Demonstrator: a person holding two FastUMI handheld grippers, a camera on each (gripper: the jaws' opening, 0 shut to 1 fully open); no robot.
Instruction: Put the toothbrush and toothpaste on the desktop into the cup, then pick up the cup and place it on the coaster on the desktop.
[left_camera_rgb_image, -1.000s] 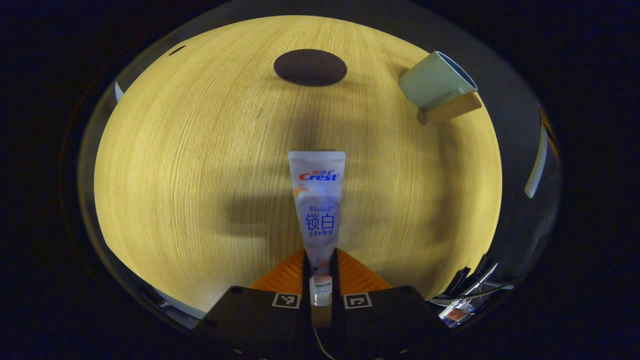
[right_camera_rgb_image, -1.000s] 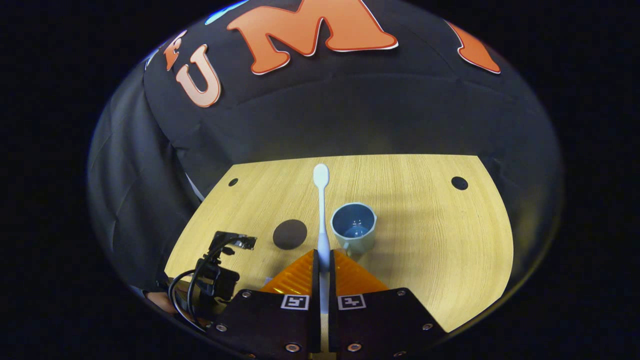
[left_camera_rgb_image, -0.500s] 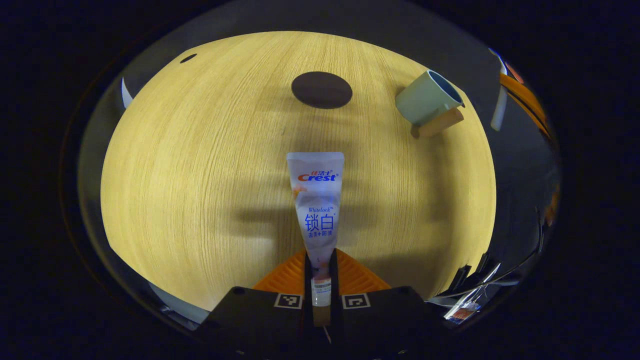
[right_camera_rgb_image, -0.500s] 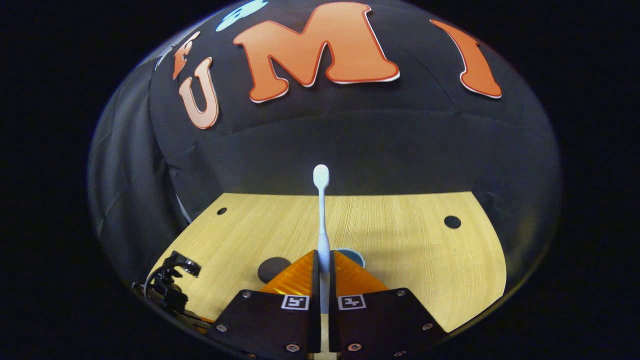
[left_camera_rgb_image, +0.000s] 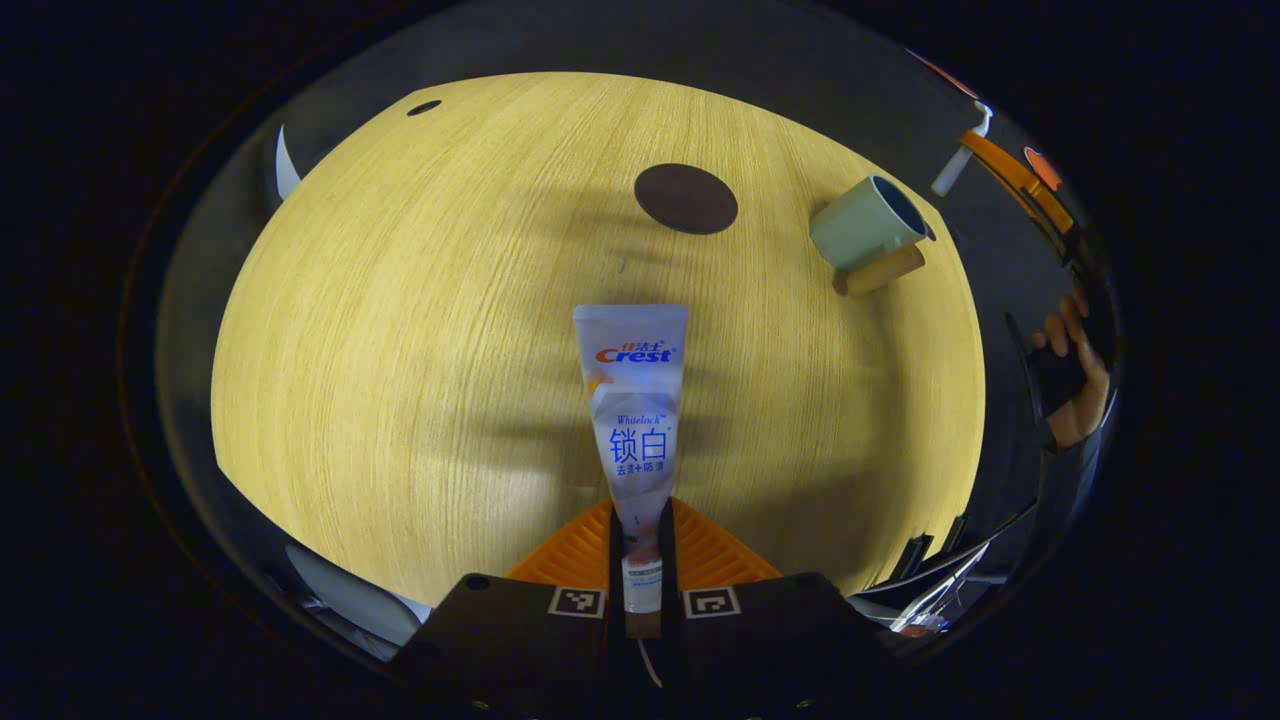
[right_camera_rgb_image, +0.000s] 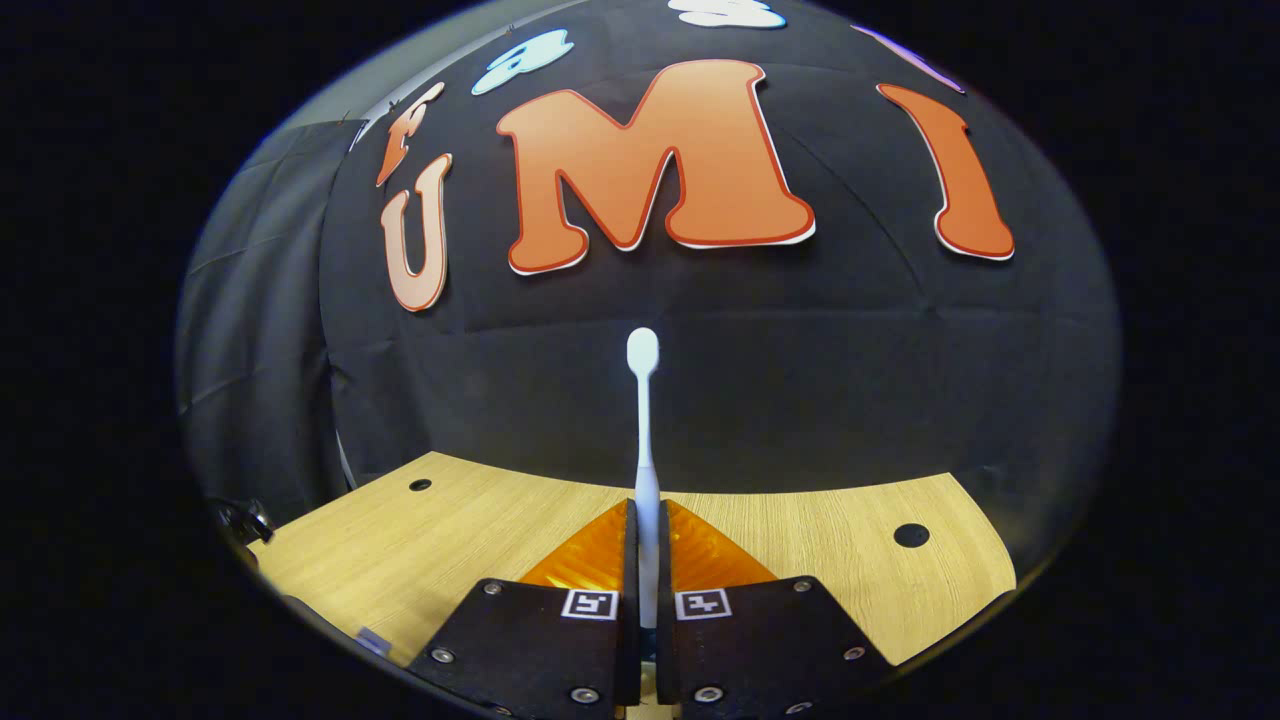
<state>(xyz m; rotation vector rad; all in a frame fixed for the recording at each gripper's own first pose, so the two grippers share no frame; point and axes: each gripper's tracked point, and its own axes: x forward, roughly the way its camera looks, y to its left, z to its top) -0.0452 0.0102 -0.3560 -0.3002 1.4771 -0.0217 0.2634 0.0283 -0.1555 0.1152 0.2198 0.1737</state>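
Between the fingers of the left hand-held gripper (left_camera_rgb_image: 640, 560), the toothpaste (left_camera_rgb_image: 632, 400) is pinched near its cap end, both fingers pressing on it, and its flat crimped end reaches forward above the counter (left_camera_rgb_image: 400, 350). Seen in the left gripper view, the tube hangs clear of the wooden surface and casts a soft shadow below it. Farther off on the counter lies the dark round coaster (left_camera_rgb_image: 686, 198), flat and with nothing on it. To the right of the coaster, apart from it, stands the pale green cup (left_camera_rgb_image: 865, 225), its mouth tipped away by the lens (its wooden handle juts out toward the near side). At the far right edge of that view a person's hand (left_camera_rgb_image: 1072, 380) grips the other tool, and the white toothbrush tip shows above it past the counter's edge.

Over on the right gripper view, the right hand-held gripper (right_camera_rgb_image: 647, 560) is pressed together on the toothbrush (right_camera_rgb_image: 644, 420), clamping its handle so that the slim white stem runs straight forward with the head at the far end, set against the black cloth wall (right_camera_rgb_image: 800, 380). Below it runs the far strip of the counter, with two small dark holes (right_camera_rgb_image: 911, 535) near its back corners. Neither the toothpaste nor the toothbrush is in the cup.
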